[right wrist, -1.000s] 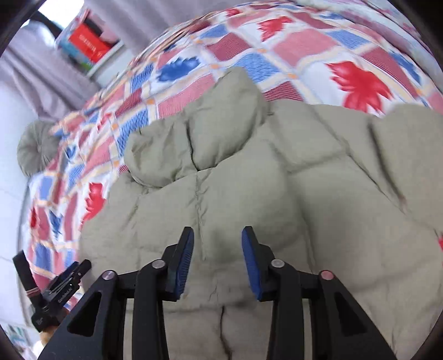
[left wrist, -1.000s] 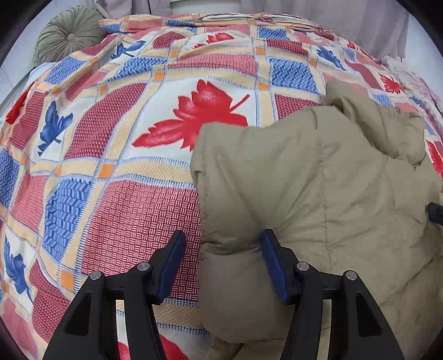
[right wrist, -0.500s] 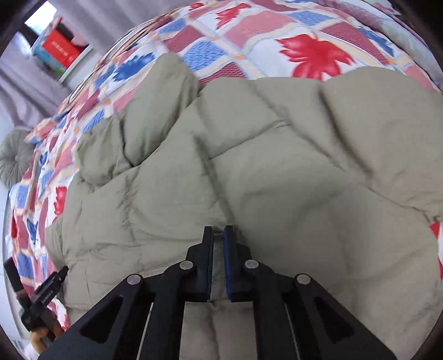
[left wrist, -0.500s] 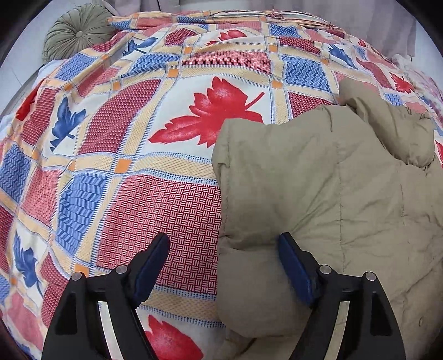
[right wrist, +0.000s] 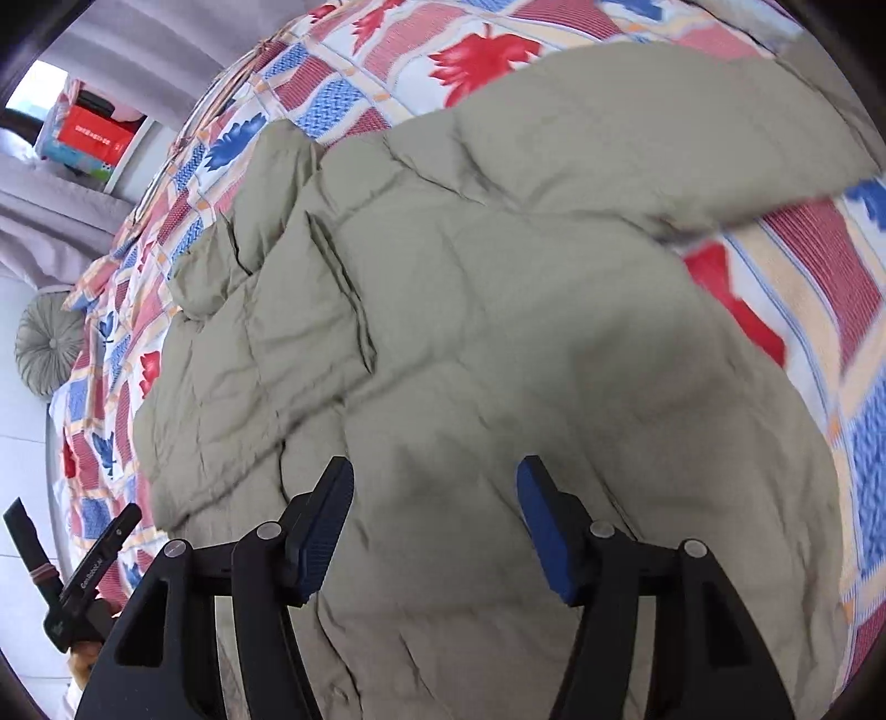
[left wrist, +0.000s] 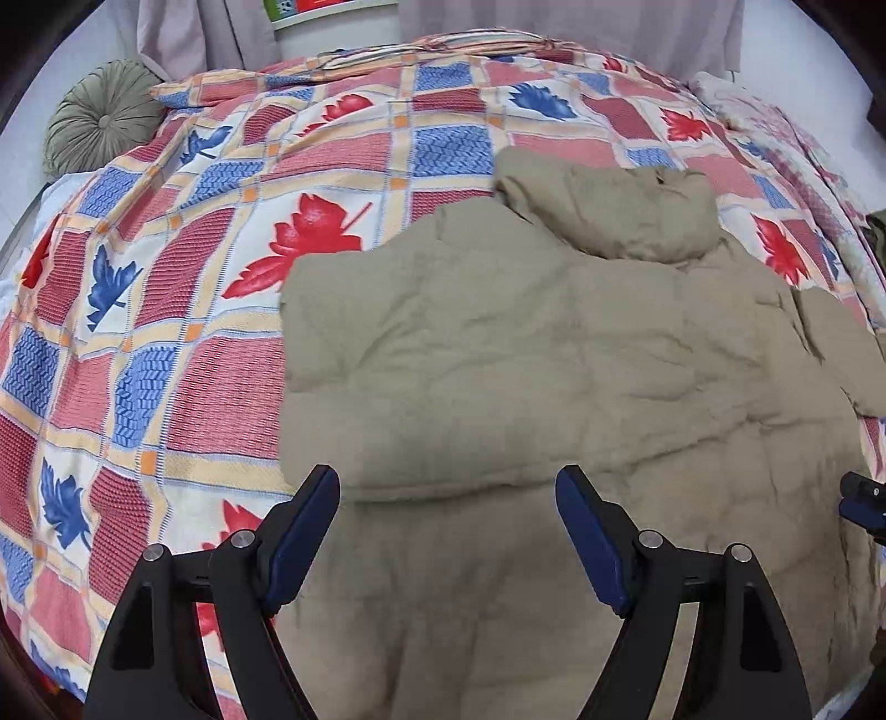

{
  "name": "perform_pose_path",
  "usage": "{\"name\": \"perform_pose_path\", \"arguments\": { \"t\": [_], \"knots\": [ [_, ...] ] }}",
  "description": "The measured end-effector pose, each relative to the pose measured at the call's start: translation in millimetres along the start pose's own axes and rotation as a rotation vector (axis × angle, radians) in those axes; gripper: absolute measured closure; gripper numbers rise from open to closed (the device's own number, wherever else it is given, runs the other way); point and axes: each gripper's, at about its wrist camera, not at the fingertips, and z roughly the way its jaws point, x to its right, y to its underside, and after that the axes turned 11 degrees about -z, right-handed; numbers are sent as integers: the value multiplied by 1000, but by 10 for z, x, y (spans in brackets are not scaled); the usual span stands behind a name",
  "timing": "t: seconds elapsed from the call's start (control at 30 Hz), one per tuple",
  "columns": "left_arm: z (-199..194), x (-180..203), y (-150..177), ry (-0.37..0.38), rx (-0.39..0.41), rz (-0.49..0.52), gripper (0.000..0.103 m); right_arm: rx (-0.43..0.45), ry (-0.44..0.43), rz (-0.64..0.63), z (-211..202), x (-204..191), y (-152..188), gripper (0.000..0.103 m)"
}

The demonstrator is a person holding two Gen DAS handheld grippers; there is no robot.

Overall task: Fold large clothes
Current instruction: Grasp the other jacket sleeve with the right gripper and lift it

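Note:
A large khaki padded jacket [left wrist: 542,360] lies spread on a bed with a red, blue and cream leaf-patterned cover [left wrist: 183,310]. Its hood [left wrist: 620,205] points to the far side. One sleeve [right wrist: 637,138] stretches out to the right in the right wrist view. My left gripper [left wrist: 448,526] is open and empty, hovering above the jacket's near left part. My right gripper [right wrist: 434,515] is open and empty above the jacket's [right wrist: 470,343] lower body. The left gripper also shows at the lower left of the right wrist view [right wrist: 83,570].
A round green cushion [left wrist: 97,119] lies at the bed's far left corner. Grey curtains [left wrist: 210,33] and a shelf with coloured boxes [right wrist: 88,138] stand behind the bed. A pale floral fabric [left wrist: 786,127] lies at the far right.
My right gripper, shut half a second ago, has opened and let go of the jacket. My left gripper has pulled back and higher, staying open. The jacket now lies flatter.

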Motion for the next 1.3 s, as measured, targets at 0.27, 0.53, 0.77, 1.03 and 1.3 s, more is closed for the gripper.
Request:
{"name": "perform_pose_path", "arguments": {
  "t": [0.27,0.53,0.77,1.03,1.3],
  "knots": [
    [-53,807,349,68,-70,88,19,-3,-25,91,-309,562,281,22],
    [-45,1530,517,88,-91,169,0,49,-26,136,-558,1128,275,20],
    [54,2065,614,92,-99,189,0,152,-64,171,-749,1609,126,0],
    [216,2395,691,130,-162,188,0,241,-106,353,-800,2330,-188,0],
    [239,2562,675,128,-153,161,0,355,-248,582,-631,2948,-615,0]
  ]
}}
